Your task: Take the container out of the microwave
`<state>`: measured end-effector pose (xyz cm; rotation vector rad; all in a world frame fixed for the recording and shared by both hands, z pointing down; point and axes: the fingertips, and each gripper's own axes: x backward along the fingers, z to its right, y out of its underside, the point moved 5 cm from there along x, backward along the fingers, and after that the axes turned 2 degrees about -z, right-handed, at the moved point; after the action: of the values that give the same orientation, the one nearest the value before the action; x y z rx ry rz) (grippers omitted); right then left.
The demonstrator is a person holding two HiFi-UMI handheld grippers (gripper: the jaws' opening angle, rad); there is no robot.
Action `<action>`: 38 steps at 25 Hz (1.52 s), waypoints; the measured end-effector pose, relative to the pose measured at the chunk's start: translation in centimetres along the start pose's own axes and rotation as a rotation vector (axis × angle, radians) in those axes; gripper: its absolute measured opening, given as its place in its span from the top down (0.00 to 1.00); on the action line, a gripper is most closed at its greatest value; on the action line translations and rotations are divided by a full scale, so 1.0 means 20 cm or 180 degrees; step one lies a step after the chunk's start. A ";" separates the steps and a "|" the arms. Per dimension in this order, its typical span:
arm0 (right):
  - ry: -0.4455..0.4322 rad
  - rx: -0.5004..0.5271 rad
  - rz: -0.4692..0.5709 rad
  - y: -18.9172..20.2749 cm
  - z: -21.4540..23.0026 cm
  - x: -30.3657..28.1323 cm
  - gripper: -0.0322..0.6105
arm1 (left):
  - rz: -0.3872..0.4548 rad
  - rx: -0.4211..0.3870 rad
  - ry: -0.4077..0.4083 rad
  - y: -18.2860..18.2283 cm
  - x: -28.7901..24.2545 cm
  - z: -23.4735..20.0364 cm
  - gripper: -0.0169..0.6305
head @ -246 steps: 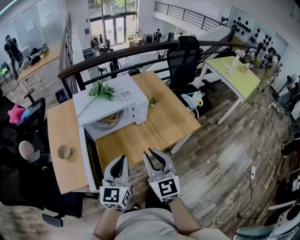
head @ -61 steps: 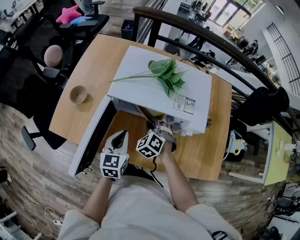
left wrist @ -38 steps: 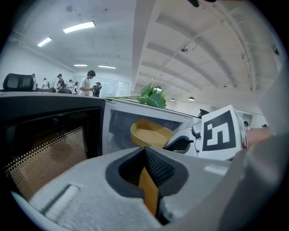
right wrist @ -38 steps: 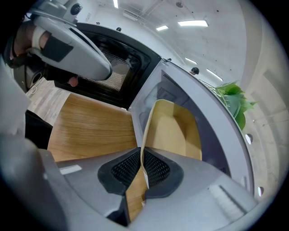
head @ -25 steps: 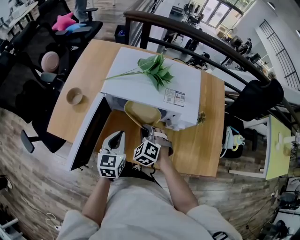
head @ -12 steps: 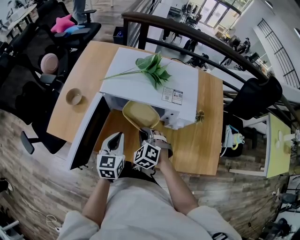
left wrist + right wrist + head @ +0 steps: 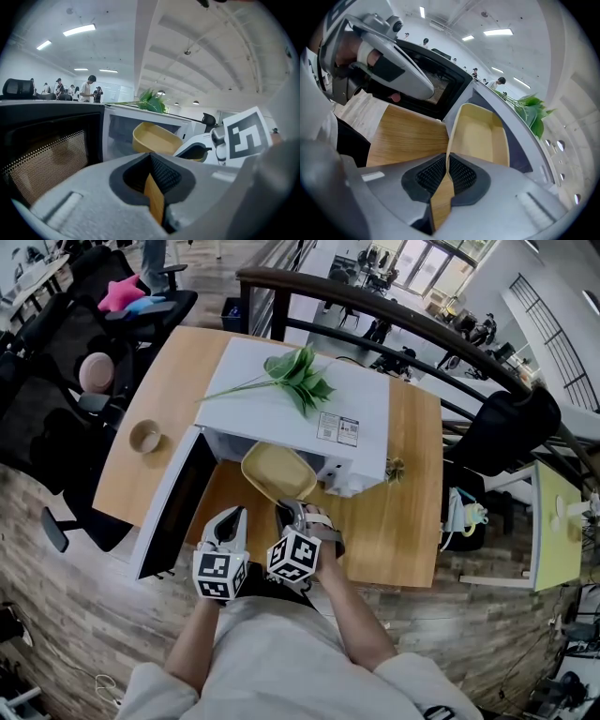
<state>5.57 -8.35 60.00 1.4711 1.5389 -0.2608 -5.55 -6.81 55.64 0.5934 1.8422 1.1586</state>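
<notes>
One wooden table (image 7: 412, 507), microwave (image 7: 281, 413), container (image 7: 277, 472), plank floor (image 7: 84, 615)

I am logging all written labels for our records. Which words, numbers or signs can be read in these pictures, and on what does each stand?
No text can be read anywhere.
On the microwave top, sticker: printed, too small to read.
On the left gripper, marker cube; on the right gripper, marker cube: black-and-white square patterns, no words.
On the container: no print shows.

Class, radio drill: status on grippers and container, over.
Right gripper shut on rim of shallow yellow rectangular container. Left gripper shut, empty. Container partly out of white microwave; door open, nothing blocking.
</notes>
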 end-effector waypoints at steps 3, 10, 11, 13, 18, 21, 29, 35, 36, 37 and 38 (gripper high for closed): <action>0.0007 0.0011 0.0016 0.00 -0.01 0.01 0.89 | 0.0002 -0.0007 0.0006 0.00 0.01 0.01 0.97; 0.0012 0.0025 0.0025 0.03 -0.04 0.04 0.89 | 0.0008 -0.0010 0.0014 0.03 0.02 0.05 0.97; 0.0013 0.0025 0.0028 0.03 -0.04 0.05 0.89 | 0.0006 -0.0010 0.0013 0.03 0.02 0.05 0.97; 0.0015 0.0023 0.0037 0.04 -0.04 0.05 0.89 | 0.0000 -0.0009 0.0005 0.04 0.03 0.06 0.97; 0.0023 -0.0009 0.0093 0.04 -0.06 0.08 0.89 | -0.0029 0.0008 -0.0029 0.06 0.06 0.07 0.97; 0.0020 -0.0063 0.0153 0.04 -0.07 0.08 0.89 | -0.0063 0.0003 -0.0045 0.08 0.09 0.07 0.97; -0.0044 -0.0252 0.0306 0.04 -0.13 0.11 0.89 | -0.0167 -0.0009 -0.0116 0.12 0.16 0.07 0.97; -0.0056 -0.0417 0.0403 0.05 -0.15 0.15 0.89 | -0.0261 -0.0031 -0.0099 0.15 0.18 0.09 0.97; -0.0047 -0.0442 0.0423 0.05 -0.14 0.15 0.89 | -0.0265 -0.0030 -0.0096 0.15 0.18 0.09 0.97; -0.0038 -0.0467 0.0442 0.05 -0.14 0.16 0.89 | -0.0265 -0.0028 -0.0092 0.15 0.18 0.10 0.97; -0.0034 -0.0489 0.0456 0.05 -0.14 0.17 0.89 | -0.0264 -0.0026 -0.0088 0.14 0.18 0.10 0.97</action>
<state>5.66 -3.93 59.45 1.4474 1.4054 -0.0644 -5.89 -1.89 56.32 0.5209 1.8208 1.0974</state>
